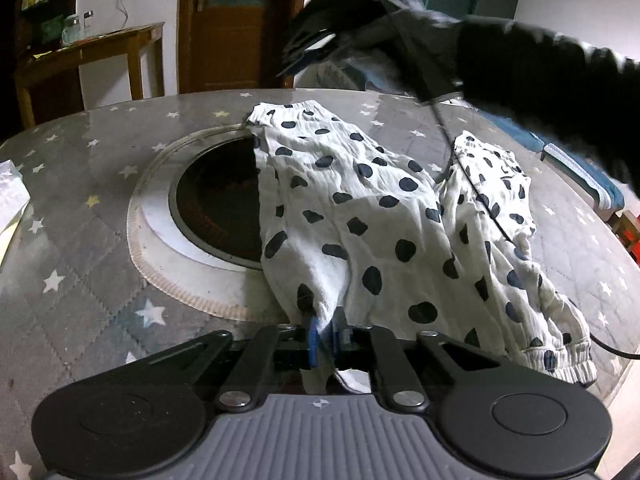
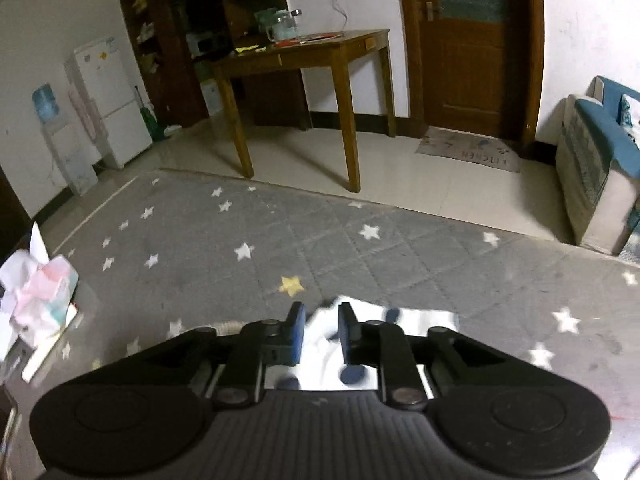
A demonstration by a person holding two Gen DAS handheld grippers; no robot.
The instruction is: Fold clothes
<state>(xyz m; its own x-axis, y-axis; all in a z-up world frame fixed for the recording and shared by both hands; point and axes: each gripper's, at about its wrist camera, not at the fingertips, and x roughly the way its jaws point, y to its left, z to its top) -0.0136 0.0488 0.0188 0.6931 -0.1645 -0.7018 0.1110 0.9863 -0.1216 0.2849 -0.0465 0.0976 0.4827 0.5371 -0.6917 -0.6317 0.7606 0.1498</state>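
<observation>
The left gripper [image 1: 324, 330] is pinching a hem of the one polka-dot pair of trousers [image 1: 360, 216], which is lying spread at about one o'clock from it across the star-print table cover [image 1: 80, 240], half covering the single round cooktop [image 1: 212, 204]. The right gripper [image 2: 320, 330] is hovering with tongs spread over the trousers' far edge at twelve o'clock. I judge it is best closing squarely on the cloth so both grippers are lifting evenly, keeping the fold flat.

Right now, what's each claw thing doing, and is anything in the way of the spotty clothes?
Left gripper shut on polka-dot garment. Right gripper open above it, empty. Garment partly covers round black hotplate; black cable crosses cloth.
</observation>
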